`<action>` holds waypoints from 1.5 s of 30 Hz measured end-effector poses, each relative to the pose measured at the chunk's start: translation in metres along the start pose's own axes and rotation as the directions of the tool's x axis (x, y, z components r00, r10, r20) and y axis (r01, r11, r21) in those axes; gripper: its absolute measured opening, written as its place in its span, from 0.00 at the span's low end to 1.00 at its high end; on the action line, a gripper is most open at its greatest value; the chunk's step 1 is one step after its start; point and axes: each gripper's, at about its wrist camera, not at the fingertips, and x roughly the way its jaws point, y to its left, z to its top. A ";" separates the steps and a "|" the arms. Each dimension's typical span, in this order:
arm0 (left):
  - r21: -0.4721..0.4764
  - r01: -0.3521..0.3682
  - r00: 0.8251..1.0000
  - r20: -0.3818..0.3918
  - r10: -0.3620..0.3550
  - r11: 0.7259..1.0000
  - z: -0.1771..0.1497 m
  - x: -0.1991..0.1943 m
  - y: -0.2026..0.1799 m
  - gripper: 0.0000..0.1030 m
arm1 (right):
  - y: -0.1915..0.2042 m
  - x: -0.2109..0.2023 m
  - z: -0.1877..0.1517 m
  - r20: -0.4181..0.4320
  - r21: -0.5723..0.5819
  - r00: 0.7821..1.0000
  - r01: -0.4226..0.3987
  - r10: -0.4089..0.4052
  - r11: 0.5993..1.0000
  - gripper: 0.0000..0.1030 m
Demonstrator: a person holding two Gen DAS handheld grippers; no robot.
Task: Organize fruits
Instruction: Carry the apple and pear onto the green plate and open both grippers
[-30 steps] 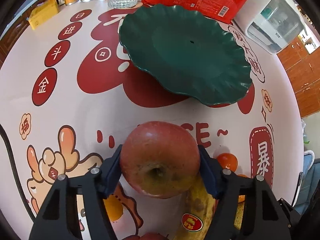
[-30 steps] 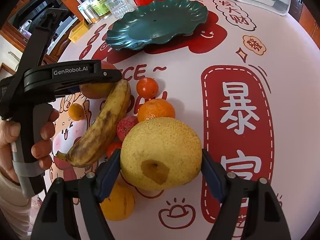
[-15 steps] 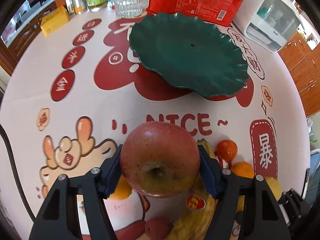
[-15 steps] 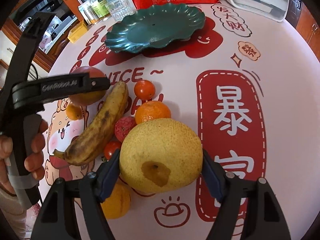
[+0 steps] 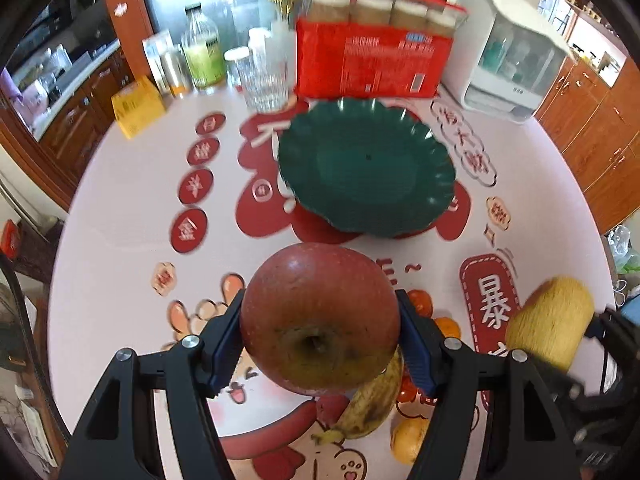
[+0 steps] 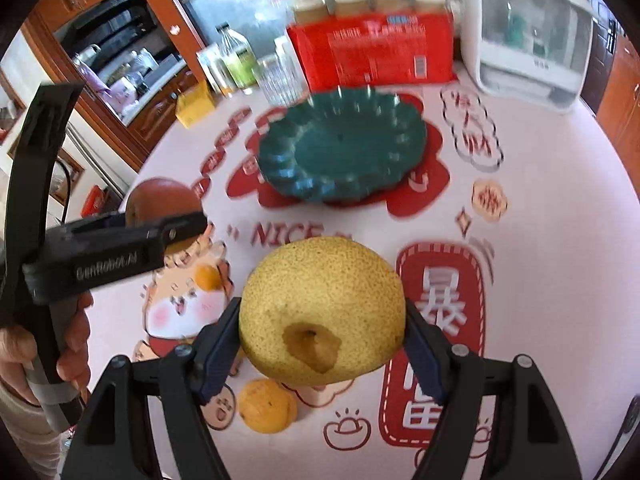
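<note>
Both grippers have risen off the fruit pile since a second ago: left gripper [image 5: 320, 344] clamps the red apple [image 5: 320, 320], right gripper [image 6: 322, 340] clamps the yellow pear [image 6: 322, 308], both clear of the surface [image 6: 540, 200]. Green plate [image 5: 366, 172] sits ahead, empty, so likely both go there next. Banana [image 5: 372, 400] and oranges [image 6: 267, 406] remain below.

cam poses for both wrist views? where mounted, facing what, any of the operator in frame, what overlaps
Left wrist: sits behind the left claw, faces forward over its red apple to the green plate; the right claw's pear shows at right.
Right wrist: sits behind the right claw, faces forward over the pear; the person's hand grips the left claw at left.
Shared: plate, red box, both held fruits.
</note>
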 end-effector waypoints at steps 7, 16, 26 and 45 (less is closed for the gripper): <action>0.057 -0.028 0.997 0.075 0.024 0.998 0.040 -0.055 -0.005 0.65 | 0.006 -0.048 0.057 0.082 -0.042 0.996 -0.015 0.018 0.999 0.73; 0.083 -0.045 0.993 0.115 0.035 0.996 0.103 -0.049 -0.012 0.66 | 0.009 -0.056 0.155 0.161 -0.069 0.987 0.036 -0.024 0.997 0.73; 0.068 0.014 1.000 -0.012 -0.013 0.998 0.117 0.078 -0.014 0.66 | -0.023 0.067 0.190 0.009 0.017 0.996 0.085 -0.085 0.996 0.73; 0.010 0.088 0.984 -0.154 -0.086 0.996 0.108 0.193 -0.024 0.73 | -0.059 0.193 0.174 -0.189 0.114 0.980 0.080 -0.057 0.990 0.74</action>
